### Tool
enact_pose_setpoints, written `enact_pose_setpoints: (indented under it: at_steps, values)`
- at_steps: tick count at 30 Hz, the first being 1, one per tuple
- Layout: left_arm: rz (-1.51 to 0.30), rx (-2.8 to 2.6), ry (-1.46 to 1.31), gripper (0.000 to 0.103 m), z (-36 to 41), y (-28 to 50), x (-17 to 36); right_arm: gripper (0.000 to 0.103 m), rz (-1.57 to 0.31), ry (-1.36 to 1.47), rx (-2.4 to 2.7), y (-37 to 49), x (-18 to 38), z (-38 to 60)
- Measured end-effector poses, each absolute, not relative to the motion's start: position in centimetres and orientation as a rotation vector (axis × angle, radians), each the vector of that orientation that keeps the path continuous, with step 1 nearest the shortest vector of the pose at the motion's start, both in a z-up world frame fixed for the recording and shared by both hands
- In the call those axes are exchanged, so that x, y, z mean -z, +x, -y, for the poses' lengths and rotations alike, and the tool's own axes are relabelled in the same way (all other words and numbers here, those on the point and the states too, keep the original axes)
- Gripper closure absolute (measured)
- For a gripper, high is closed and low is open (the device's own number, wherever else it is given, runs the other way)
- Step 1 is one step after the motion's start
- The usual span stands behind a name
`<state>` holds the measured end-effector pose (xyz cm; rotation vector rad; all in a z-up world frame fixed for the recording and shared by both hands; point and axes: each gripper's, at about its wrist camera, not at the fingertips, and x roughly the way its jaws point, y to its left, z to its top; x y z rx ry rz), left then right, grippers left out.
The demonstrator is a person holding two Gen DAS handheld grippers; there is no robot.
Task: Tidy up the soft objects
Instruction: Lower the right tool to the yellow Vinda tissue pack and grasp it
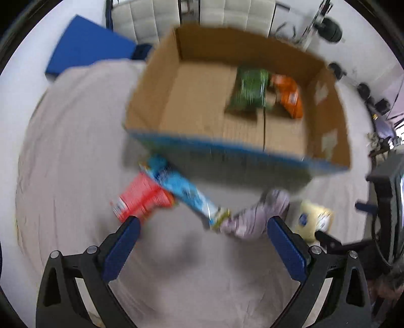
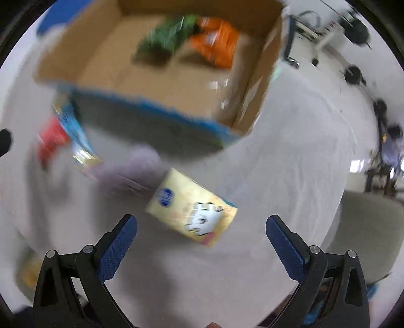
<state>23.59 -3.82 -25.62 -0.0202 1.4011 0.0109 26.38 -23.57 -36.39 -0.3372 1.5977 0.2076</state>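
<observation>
An open cardboard box (image 1: 156, 83) with a blue front edge sits on a grey cloth and holds a green bag (image 1: 248, 89) and an orange bag (image 1: 289, 96); it also shows in the right wrist view (image 2: 255, 83). In front of it lie a red pack (image 1: 141, 199), a blue pack (image 1: 181, 189), a lilac soft item (image 1: 255, 217) and a yellow pack (image 1: 311, 219). My left gripper (image 1: 202, 229) is open and empty, just short of the blue pack and lilac item. My right gripper (image 2: 200, 228) is open, with the yellow pack (image 2: 194, 209) between and just beyond its fingers.
A blue mat (image 1: 85, 48) lies at the back left. White chairs (image 1: 141, 17) stand behind the box. A dark chair (image 1: 386, 201) is at the right. A grey seat (image 2: 366, 227) lies off the cloth's right edge. Both views are motion-blurred.
</observation>
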Motion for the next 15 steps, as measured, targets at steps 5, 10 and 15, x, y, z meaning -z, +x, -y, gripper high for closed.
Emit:
enact_pose_setpoints:
  at_steps: [5, 10, 15]
  values:
    - [-1.46, -0.038, 0.018, 0.0, 5.3, 22.2, 29.1, 0.0, -1.638, -0.497, -0.343, 26.0, 40.9, 22.7]
    - [-1.474, -0.057, 0.027, 0.0, 4.1, 21.7, 30.7, 0.005, -1.669, -0.473, -0.406, 25.8, 43.4, 23.0]
    - [-1.477, -0.083, 0.006, 0.0, 1.1, 21.6, 31.3, 0.033, -1.761, -0.221, -0.295, 25.0, 43.4, 24.5]
